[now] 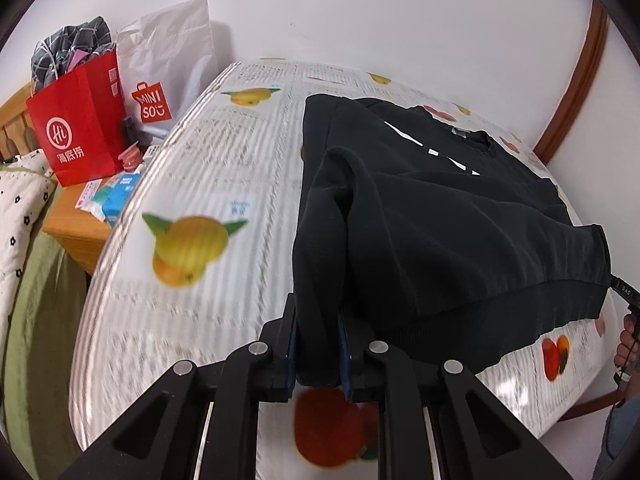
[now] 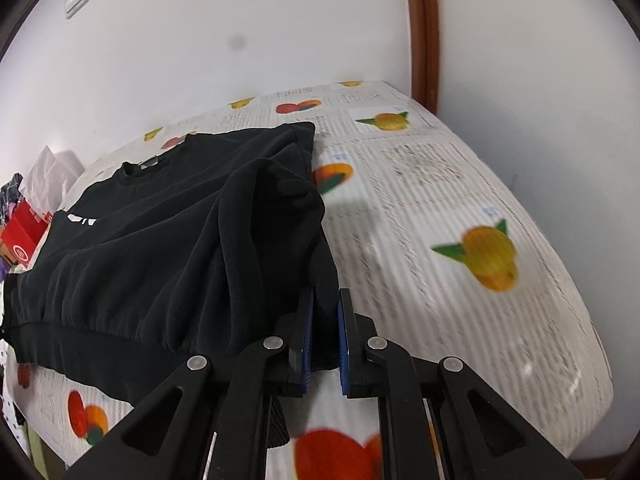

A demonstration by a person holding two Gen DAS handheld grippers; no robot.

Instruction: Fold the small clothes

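A black sweatshirt (image 1: pixel 440 208) with white print lies on a table covered in a fruit-print cloth (image 1: pixel 192 184). Both sleeves are folded onto its body. My left gripper (image 1: pixel 318 344) is shut on the left corner of the sweatshirt's hem and holds it lifted above the table. My right gripper (image 2: pixel 325 340) is shut on the right corner of the same sweatshirt (image 2: pixel 168 248), also lifted. The hem hangs stretched between the two grippers. Part of the right gripper and the hand holding it show at the right edge of the left wrist view (image 1: pixel 628 300).
A red paper bag (image 1: pixel 76 120) stuffed with grey cloth and a white Miniso bag (image 1: pixel 168 68) stand on a wooden stand left of the table, with small boxes (image 1: pixel 112 200). A bed with green cover (image 1: pixel 36 300) lies at far left. White wall and brown door frame (image 2: pixel 424 32) behind.
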